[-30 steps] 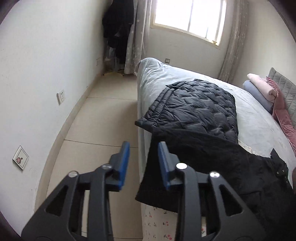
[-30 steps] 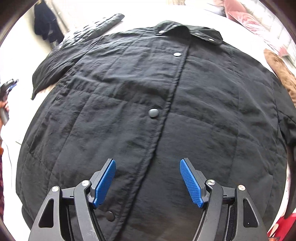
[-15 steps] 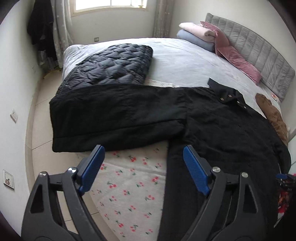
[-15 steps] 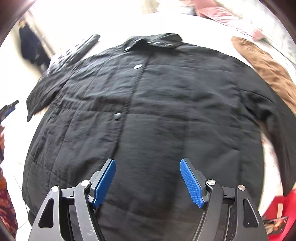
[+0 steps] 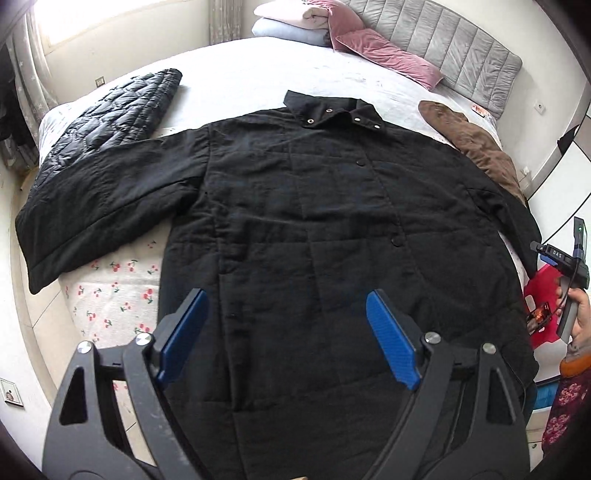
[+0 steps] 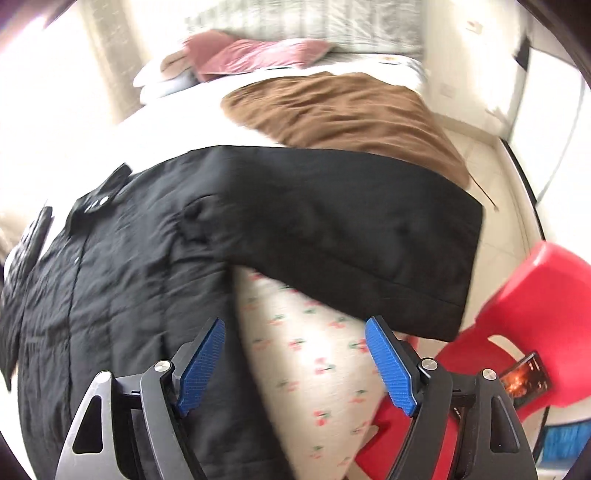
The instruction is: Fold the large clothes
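Black quilted snap-front jacket (image 5: 314,221) lies flat, front up, on the white-sheeted bed (image 5: 266,74). Collar at 12 o'clock in the left wrist view, hem toward 6. One sleeve (image 5: 99,206) spread out toward 9 o'clock, cuff hanging at the bed edge over the cherry-print sheet (image 5: 118,295). Other sleeve (image 6: 351,236) in the right wrist view runs toward 3 o'clock, cuff past the bed edge above the red plastic stool (image 6: 528,295).

Left gripper (image 5: 286,341): blue pads spread wide, holding nothing, poised over the lower jacket body, near the hem; contact with the cloth can't be judged.

Right gripper (image 6: 295,363): also spread wide, nothing in it, over the gap where cherry-print sheet shows between jacket body at 9 o'clock and sleeve at 1 o'clock. That view is motion-blurred.

Other items: shiny black puffer jacket (image 5: 114,114) at 10 o'clock, touching the spread sleeve. Brown fleecy garment (image 5: 472,144) at 2 o'clock, just beside the jacket shoulder. Pink velvet pillow (image 5: 384,51) and folded pale blankets (image 5: 291,22) at 12, against the grey padded headboard (image 5: 461,48). A phone (image 6: 524,380) with lit screen rests on the stool.
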{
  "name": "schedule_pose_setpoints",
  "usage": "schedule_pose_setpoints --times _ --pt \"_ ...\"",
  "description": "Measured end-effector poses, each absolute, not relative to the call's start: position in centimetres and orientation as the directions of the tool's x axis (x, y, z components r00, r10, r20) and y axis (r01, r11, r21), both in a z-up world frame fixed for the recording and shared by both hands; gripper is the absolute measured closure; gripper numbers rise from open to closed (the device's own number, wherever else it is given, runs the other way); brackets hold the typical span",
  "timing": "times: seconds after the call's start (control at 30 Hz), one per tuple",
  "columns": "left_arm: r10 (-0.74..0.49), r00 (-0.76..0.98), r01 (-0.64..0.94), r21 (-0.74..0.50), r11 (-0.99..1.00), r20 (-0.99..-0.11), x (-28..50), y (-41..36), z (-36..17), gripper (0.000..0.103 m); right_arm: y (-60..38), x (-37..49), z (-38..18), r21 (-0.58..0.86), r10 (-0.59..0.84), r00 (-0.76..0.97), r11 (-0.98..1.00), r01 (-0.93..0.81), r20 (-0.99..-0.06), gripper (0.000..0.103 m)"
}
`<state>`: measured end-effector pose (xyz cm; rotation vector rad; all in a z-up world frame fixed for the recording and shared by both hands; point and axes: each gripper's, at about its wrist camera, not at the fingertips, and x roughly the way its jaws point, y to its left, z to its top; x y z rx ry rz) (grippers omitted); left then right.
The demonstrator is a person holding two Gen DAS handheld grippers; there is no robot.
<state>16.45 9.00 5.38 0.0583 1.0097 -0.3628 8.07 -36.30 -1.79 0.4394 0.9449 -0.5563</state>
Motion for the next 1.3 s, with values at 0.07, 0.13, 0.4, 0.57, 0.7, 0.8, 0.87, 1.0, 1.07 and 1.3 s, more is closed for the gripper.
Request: schedule_pose_setpoints --times 0.07,0.13,0.4,0.57,0.7,0.8,0.87,1.0,1.07,1.3 --pt "-0.281 0.458 0.330 -0.132 0.935 -0.843 16.2 8.0 4.7 0.016 -38.5 7.2 -2.4 0.119 -0.267 0.462 0.749 0.652 -0.846 0.023" --pt "-0.292 0.434 0.334 -0.149 0.931 -0.852 15.8 7.0 3.9 0.016 -40.9 6.4 -2.9 0.141 -0.281 0.465 0.714 0.686 -0.840 0.023" --pt "-0.348 0.424 0.293 -0.237 0.926 -0.836 14.8 5.7 2.9 0.016 -49.6 7.0 -3.5 0.116 -0.399 0.417 0.595 0.795 -0.817 0.023" --pt "-0.341 0.405 0.272 -0.244 0.931 -0.848 15.2 5.1 2.6 0.016 -54.0 7.5 -4.6 0.165 -0.386 0.413 0.534 0.829 -0.825 0.023" --pt "-0.327 0.401 0.278 -0.227 0.933 -0.856 15.5 4.5 2.5 0.016 -56.5 7.1 -6.1 0.304 -0.278 0.496 0.522 0.797 -0.822 0.021" --pt "-0.342 0.395 0.281 -0.243 0.929 -0.853 15.8 4.1 2.2 0.016 -57.2 6.5 -7.0 0.432 -0.196 0.596 0.521 0.736 -0.778 0.041" --pt "-0.357 0.387 0.285 -0.258 0.923 -0.850 16.0 3.6 2.0 0.016 -56.7 6.3 -6.7 0.501 -0.144 0.676 0.564 0.656 -0.723 0.084" --pt "-0.386 0.368 0.302 -0.284 0.910 -0.846 16.5 1.9 1.4 0.016 -53.5 7.0 -2.9 0.305 -0.297 0.651 0.699 0.647 -0.698 0.094" --pt "-0.404 0.368 0.330 -0.288 0.899 -0.838 16.5 0.8 1.3 0.016 -52.0 7.8 0.0 0.184 -0.405 0.632 0.728 0.660 -0.661 0.094" --pt "-0.465 0.390 0.416 -0.298 0.859 -0.794 15.8 -1.4 -0.4 0.016 -51.4 14.8 3.4 -0.294 -0.732 0.422 0.630 0.719 -0.536 0.093"
